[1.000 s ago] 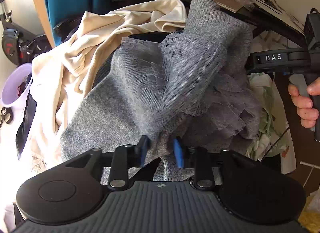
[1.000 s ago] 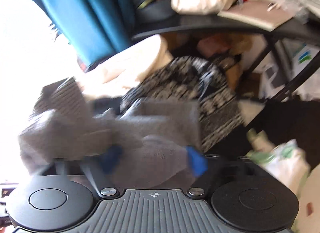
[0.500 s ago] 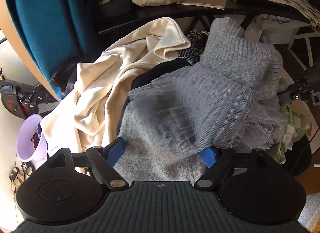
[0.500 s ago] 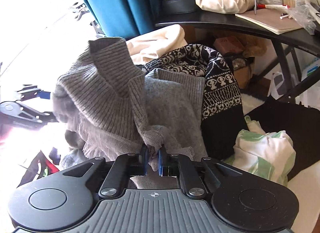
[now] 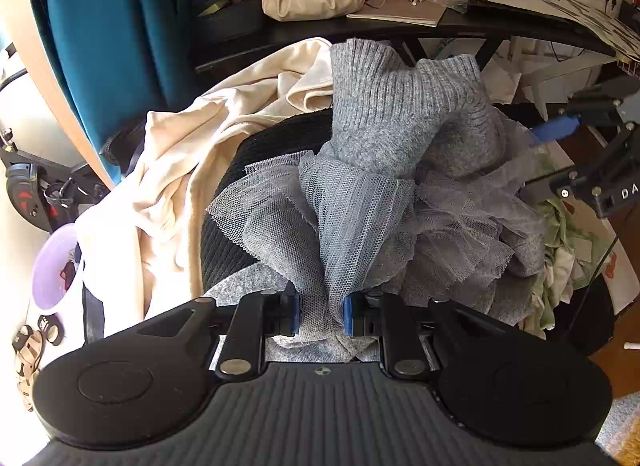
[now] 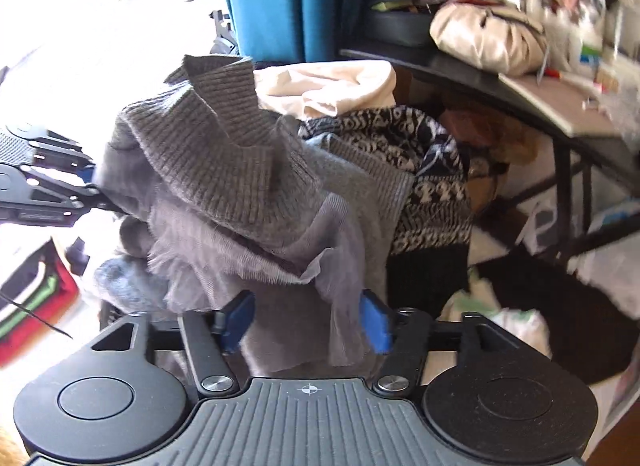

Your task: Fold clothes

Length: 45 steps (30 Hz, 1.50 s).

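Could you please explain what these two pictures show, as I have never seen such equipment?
No robot here: a person carries a hand-held gripper in each hand, each with a wide-angle camera looking along its two blue-padded fingers. One picture comes from the left hand-held gripper, the other from the right hand-held gripper. Both look down on a heap of clothes: a grey sweater with a grey tulle trim, a cream cloth and a patterned knit, in front of a cluttered desk. The left jaws are closing on a bunch of tulle. The right jaws are opening, with loose grey fabric between them, apparently no longer pinched.
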Each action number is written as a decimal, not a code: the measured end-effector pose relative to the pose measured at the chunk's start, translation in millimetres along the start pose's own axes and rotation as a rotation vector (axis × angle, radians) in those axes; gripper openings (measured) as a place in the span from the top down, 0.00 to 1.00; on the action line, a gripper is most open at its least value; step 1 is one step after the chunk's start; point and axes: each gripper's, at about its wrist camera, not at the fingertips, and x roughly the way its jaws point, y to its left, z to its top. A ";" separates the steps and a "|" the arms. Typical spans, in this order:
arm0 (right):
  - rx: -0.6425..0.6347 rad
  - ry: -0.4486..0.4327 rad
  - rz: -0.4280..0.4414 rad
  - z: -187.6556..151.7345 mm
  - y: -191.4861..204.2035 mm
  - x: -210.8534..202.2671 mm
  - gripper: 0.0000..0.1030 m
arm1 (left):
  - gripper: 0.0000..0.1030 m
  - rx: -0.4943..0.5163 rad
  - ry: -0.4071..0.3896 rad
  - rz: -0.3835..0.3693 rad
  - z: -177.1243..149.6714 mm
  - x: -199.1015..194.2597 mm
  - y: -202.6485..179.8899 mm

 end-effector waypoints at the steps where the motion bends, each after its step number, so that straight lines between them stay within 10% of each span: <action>1: -0.029 -0.016 -0.007 3.3 0.1 0.2 0.31 | 0.81 -0.005 -0.006 0.009 -2.2 -2.4 -0.7; 10: -0.258 -0.017 0.052 27.9 10.0 30.9 0.07 | 0.82 -0.085 -0.001 0.043 -24.0 -18.5 3.3; 19: -0.224 0.065 0.151 24.6 22.7 41.6 0.63 | 0.63 -0.070 0.049 0.081 -34.2 -18.7 2.1; 22: -0.190 0.052 0.138 24.9 19.7 33.4 0.73 | 0.39 0.011 0.055 0.135 -32.0 -16.3 -4.4; 33: -0.114 0.037 0.117 13.5 6.3 13.7 0.90 | 0.31 0.084 0.054 0.166 -8.4 5.2 -5.7; 38: -0.086 0.040 0.107 8.5 7.8 16.8 0.87 | 0.35 0.103 0.073 0.194 -7.3 23.5 -14.4; 40: -0.081 0.037 0.100 7.4 8.9 19.1 0.80 | 0.69 0.099 0.062 0.176 -11.7 20.3 -18.0; 45: -0.067 0.036 0.094 3.4 11.5 23.9 0.75 | 0.79 0.065 0.036 0.130 -22.5 3.3 -23.7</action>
